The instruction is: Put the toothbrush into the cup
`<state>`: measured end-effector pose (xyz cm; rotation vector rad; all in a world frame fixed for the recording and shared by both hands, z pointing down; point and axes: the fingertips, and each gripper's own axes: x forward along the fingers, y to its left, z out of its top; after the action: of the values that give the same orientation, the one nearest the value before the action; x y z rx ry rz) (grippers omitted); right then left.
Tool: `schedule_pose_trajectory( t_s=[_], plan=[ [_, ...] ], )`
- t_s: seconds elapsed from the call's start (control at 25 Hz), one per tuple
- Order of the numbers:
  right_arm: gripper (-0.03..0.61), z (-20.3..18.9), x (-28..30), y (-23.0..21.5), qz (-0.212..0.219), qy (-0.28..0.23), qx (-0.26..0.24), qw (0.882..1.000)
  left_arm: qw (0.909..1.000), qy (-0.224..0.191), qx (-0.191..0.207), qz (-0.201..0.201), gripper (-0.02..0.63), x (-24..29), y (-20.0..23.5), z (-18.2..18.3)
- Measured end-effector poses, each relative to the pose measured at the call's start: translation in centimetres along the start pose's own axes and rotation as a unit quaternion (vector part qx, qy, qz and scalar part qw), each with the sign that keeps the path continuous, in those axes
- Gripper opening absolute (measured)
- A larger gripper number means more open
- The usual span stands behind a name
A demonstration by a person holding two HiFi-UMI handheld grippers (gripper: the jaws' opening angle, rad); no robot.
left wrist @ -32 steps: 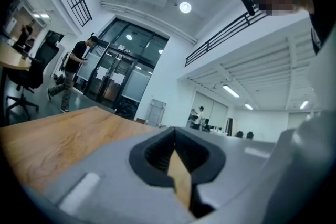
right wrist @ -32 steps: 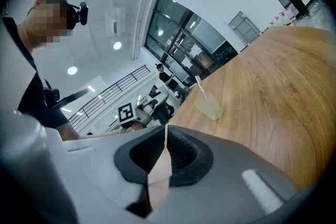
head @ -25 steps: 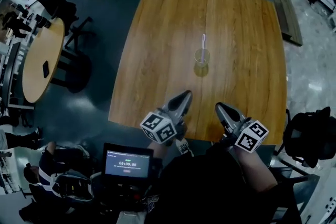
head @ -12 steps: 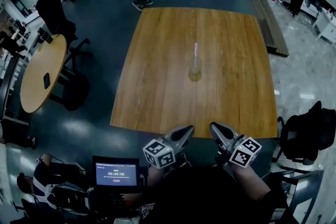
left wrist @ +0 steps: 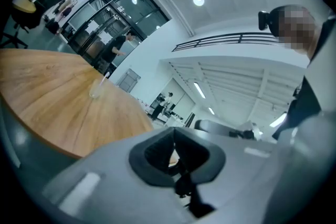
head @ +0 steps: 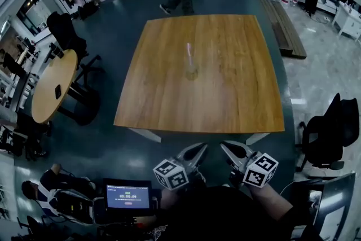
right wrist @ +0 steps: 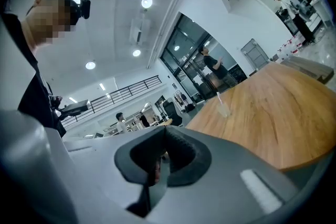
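The pale, slender toothbrush (head: 189,52) stands in the clear cup (head: 192,70), near 11 o'clock of the square wooden table's (head: 237,104) centre. The task looks done, which likely explains why the left gripper (head: 197,149) and right gripper (head: 225,148) hang beyond the 6 o'clock edge, jaws clenched on nothing.

A wooden table (head: 225,87) lies ahead of the left gripper (head: 198,148); a lit screen (head: 128,197) behind-left; a black chair (head: 330,135) far right.

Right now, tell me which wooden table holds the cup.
The square table, centre; the cup with the toothbrush stands on it. The round table, left, has none.
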<state>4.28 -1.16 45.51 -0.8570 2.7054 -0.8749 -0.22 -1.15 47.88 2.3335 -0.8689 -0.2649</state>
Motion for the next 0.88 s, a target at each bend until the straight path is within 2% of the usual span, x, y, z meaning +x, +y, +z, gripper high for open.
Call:
schedule_pose_trajectory(
  t_s=[0.2, 0.32, 0.56, 0.88],
  plan=[
    [0.006, -1.9, -5.0, 0.8, 0.004, -0.003, 0.023, 1.000, 0.9998, 0.012, -0.010, 0.009, 0.000, -0.7, -4.0, -4.4],
    [0.006, -2.6, -6.1, 1.7, 0.012, -0.003, 0.028, 1.000, 0.9997, 0.020, 0.002, 0.012, 0.000, -1.3, -5.6, -5.3],
    [0.006, -1.5, -5.1, 4.0, 0.025, -0.019, 0.012, 0.999, 0.9995, 0.016, 0.022, 0.014, 0.000, -2.9, -6.0, -3.6],
    [0.006, -1.7, -2.5, 6.9, 0.016, -0.035, 0.008, 0.999, 0.9999, 0.010, 0.007, 0.005, 0.000, -5.8, -4.5, -1.2]
  ],
)
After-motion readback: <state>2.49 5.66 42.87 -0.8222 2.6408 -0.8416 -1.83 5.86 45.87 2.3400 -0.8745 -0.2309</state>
